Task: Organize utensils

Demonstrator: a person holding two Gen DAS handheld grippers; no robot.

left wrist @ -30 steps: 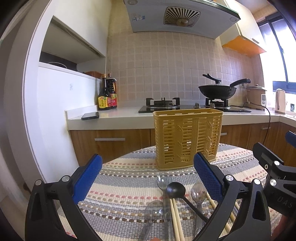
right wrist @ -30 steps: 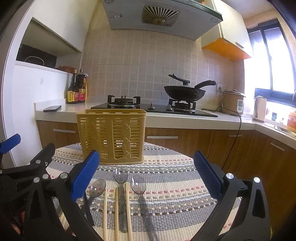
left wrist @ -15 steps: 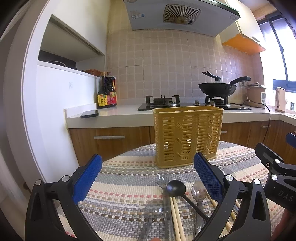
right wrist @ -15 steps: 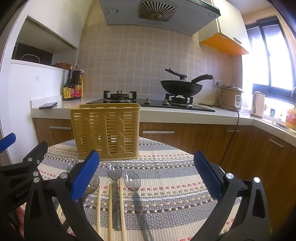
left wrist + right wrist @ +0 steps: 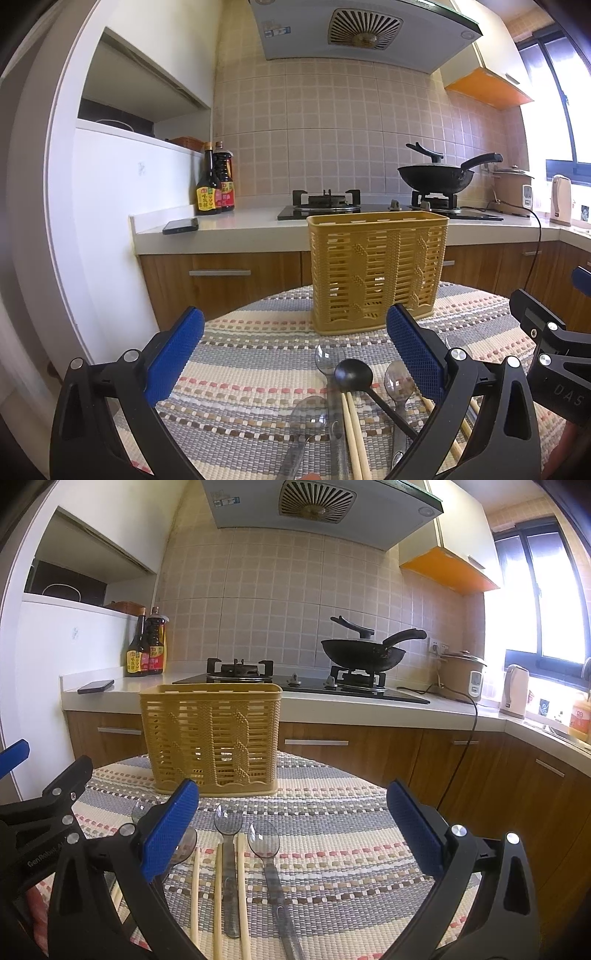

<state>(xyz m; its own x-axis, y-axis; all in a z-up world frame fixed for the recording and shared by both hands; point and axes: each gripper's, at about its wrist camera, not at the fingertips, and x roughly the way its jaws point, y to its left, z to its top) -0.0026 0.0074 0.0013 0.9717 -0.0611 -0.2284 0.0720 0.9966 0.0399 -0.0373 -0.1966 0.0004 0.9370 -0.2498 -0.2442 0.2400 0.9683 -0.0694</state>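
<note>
Utensils lie low centre on the woven striped desk [image 5: 258, 354]: clear plastic spoons [image 5: 263, 838], pale wooden chopsticks [image 5: 241, 886], a matte black ladle [image 5: 353, 374]. Slatted yellow basket [image 5: 210, 738] stands mid-frame behind them. Left gripper [image 5: 295, 354] and right gripper [image 5: 291, 823] gape wide, holding nothing.

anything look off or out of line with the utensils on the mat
One thing: the black spoon lies slanted, its handle crossing over the chopsticks and toward a clear spoon, while the rest lie roughly parallel. The yellow basket stands upright and looks empty. Nothing looks spilled or broken.
</note>
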